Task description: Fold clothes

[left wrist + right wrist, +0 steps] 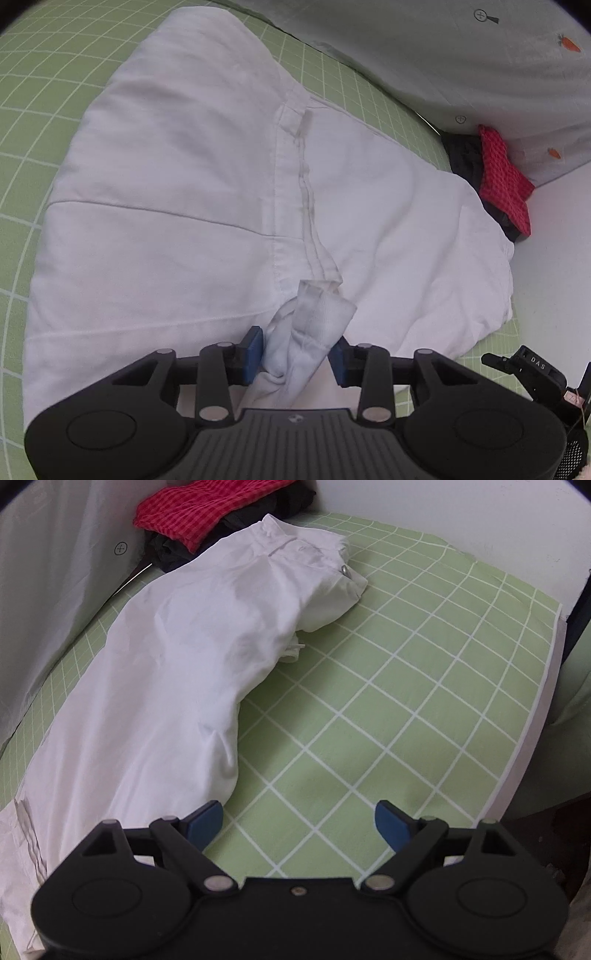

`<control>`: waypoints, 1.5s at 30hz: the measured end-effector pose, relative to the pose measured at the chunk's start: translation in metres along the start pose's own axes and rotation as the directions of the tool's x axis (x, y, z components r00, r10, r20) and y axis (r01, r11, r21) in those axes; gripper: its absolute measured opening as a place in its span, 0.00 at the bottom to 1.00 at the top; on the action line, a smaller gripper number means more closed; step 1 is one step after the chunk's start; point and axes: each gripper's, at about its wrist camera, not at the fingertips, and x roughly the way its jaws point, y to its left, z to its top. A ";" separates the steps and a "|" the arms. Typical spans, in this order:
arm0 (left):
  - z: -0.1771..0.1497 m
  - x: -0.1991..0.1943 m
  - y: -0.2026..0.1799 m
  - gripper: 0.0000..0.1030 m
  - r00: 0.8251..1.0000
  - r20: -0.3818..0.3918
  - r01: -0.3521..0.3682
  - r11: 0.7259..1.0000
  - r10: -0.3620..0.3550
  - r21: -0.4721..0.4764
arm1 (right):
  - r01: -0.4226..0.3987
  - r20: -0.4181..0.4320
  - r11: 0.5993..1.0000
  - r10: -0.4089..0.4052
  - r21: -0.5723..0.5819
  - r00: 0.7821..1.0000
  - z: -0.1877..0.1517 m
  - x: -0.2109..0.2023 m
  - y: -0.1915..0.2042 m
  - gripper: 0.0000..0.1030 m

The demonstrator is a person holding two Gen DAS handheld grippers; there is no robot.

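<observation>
A white garment (177,206) lies spread over a green grid mat (33,92), its seam running toward the camera. My left gripper (297,350) is shut on a bunched fold of this garment near its front end, blue pads (253,349) pressing the cloth from both sides. In the right wrist view the same white garment (177,657) stretches from the near left to the far middle, with a metal button near its far end. My right gripper (299,823) hangs open over bare mat just right of the garment, nothing between its blue pads (207,821).
A red checked cloth (195,509) lies on a dark garment (173,550) at the mat's far end, also red cloth (506,181). A pale sheet with carrot prints (443,66) borders the mat. The mat's right edge (539,716) drops off. The other gripper's black body (532,373) shows at the right.
</observation>
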 end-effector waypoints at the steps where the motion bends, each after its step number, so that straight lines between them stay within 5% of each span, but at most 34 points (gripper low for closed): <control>1: 0.002 -0.002 -0.001 0.50 1.000 0.002 0.005 1.000 -0.005 -0.012 | -0.005 -0.002 1.000 0.005 0.005 1.000 0.003 0.002 -0.001 0.87; 4: 0.007 -0.008 -0.007 0.70 0.999 0.022 0.030 0.999 -0.029 -0.022 | -0.024 0.000 1.000 0.024 0.013 1.000 0.010 0.005 -0.001 0.88; 11: 0.029 -0.022 -0.019 0.80 0.993 0.102 0.060 0.996 -0.053 -0.067 | -0.076 0.011 0.996 0.076 0.054 0.997 0.028 0.011 0.002 0.88; 26: 0.066 -0.016 0.028 0.87 0.977 0.135 -0.119 0.945 0.166 -0.303 | -0.091 0.095 0.970 0.071 0.226 0.993 0.083 0.030 -0.016 0.95; 31: 0.075 0.011 0.027 1.00 0.972 0.080 -0.189 0.937 0.221 -0.294 | -0.102 0.163 0.967 0.064 0.235 0.985 0.122 0.046 -0.026 0.98; 37: 0.081 0.027 0.008 1.00 0.943 0.034 -0.314 0.919 0.331 -0.239 | -0.113 0.166 0.982 0.087 0.154 0.982 0.160 0.073 -0.033 0.99; 45: 0.073 0.055 -0.022 1.00 0.865 -0.015 -0.502 0.863 0.502 -0.050 | -0.116 0.151 0.981 0.093 0.157 0.984 0.181 0.102 -0.026 1.00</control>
